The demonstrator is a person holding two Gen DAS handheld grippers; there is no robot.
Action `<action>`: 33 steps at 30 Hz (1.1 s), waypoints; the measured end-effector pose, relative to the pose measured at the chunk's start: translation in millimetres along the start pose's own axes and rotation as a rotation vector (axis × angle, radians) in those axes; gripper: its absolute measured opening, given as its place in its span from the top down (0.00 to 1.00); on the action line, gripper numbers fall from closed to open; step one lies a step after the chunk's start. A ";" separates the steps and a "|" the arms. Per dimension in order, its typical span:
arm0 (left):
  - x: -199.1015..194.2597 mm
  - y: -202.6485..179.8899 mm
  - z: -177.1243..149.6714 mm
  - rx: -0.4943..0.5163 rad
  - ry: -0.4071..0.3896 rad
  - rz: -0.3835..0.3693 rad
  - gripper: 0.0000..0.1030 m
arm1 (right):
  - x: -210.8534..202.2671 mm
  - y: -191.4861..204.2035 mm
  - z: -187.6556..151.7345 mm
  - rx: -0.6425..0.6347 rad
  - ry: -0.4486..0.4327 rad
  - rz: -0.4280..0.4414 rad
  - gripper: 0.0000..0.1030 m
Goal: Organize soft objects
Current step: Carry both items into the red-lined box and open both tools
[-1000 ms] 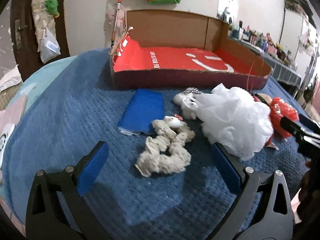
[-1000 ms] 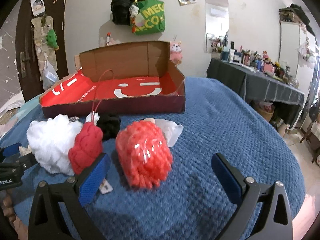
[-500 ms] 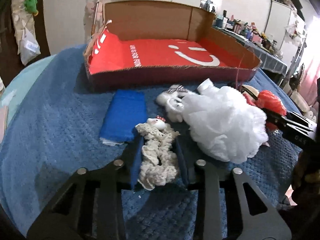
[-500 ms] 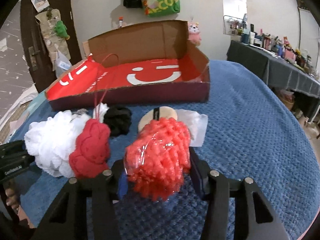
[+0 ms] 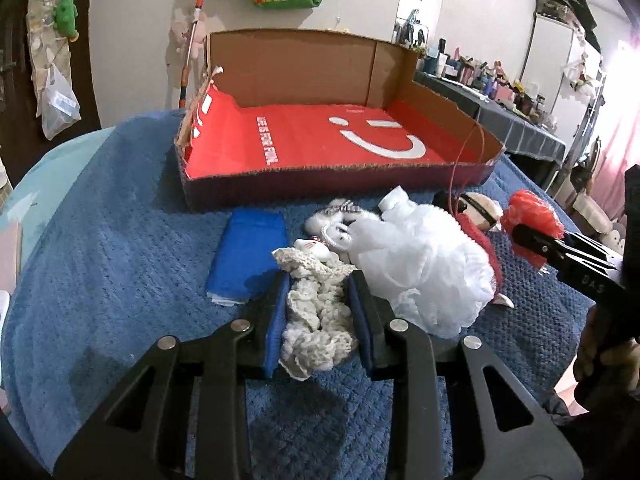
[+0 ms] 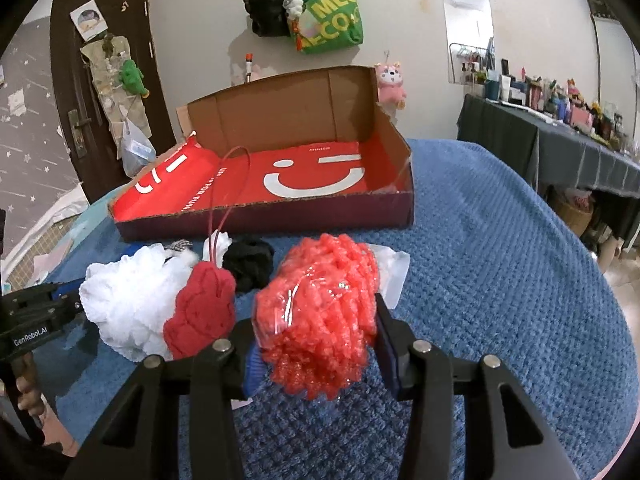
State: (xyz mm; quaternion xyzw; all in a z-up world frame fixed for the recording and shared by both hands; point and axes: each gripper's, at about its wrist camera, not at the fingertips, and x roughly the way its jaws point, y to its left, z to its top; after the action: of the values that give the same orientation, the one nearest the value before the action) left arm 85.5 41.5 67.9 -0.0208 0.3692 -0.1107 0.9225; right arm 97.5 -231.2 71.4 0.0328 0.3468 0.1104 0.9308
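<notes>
Between left tool [image 5: 320, 316] pads, cream crochet (pinched) [image 5: 316, 312]

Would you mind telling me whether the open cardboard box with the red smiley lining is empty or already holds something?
Empty: the cardboard box shows only bare red lining in both views.

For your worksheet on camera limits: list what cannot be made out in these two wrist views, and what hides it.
- Left wrist view: the tan item behind the white pouf is mostly hidden; unidentifiable.
- Right wrist view: the clear packet is mostly covered by the red ball.
- Both views: items on the far table are too small to identify.
</notes>
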 end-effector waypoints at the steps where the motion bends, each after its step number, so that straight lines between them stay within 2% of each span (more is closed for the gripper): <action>1: -2.4 -0.3 2.4 0.003 -0.008 0.002 0.73 | -1.2 0.2 0.7 0.000 -0.006 0.001 0.53; 9: -30.8 -2.4 27.9 0.043 -0.141 0.064 0.73 | -17.2 3.8 26.3 -0.030 -0.095 0.003 0.53; 14: -43.1 0.1 55.9 0.071 -0.214 0.084 0.73 | -24.3 6.0 58.3 -0.062 -0.167 0.005 0.53; 17: -34.9 2.3 76.3 0.101 -0.233 0.092 0.73 | -20.3 9.3 80.1 -0.102 -0.192 0.004 0.52; 22: 5.0 14.5 108.2 0.110 -0.170 0.082 0.73 | 9.4 12.9 114.6 -0.148 -0.163 0.022 0.50; 26: 42.0 19.1 122.3 0.142 -0.107 0.105 0.73 | 50.9 13.4 133.1 -0.179 -0.076 -0.001 0.50; 33: 93.9 26.5 133.7 0.152 0.001 0.082 0.73 | 111.5 14.0 143.0 -0.218 0.084 -0.044 0.50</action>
State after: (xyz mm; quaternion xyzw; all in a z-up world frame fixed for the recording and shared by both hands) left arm 248.1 40.9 98.3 0.0646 0.3607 -0.1005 0.9250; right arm 270.3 -190.0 110.5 -0.0806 0.3721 0.1284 0.9157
